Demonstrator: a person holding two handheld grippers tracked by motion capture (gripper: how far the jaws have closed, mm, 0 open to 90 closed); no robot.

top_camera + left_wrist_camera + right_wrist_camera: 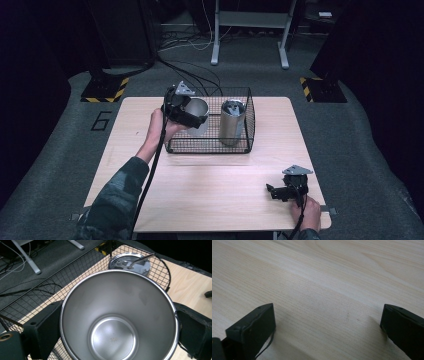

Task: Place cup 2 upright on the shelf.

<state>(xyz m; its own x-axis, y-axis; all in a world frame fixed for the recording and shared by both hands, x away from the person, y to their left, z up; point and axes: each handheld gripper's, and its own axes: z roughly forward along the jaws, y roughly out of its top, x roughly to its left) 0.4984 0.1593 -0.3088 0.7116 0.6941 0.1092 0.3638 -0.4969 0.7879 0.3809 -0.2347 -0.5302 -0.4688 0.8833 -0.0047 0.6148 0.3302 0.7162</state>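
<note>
Your left claw (192,112) grips one of two steel cups (117,317) between its jaws, over the wire basket (210,147); the second cup (232,121) stands just beyond. Your right claw (328,327) rests open on the tabletop (210,190).

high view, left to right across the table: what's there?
Left claw gripping the open steel cup → lidded steel tumbler standing in the wire basket → right claw, open, low over the table.

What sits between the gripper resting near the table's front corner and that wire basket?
Nothing: from the right gripper to the basket, the high view shows bare wooden table.
</note>
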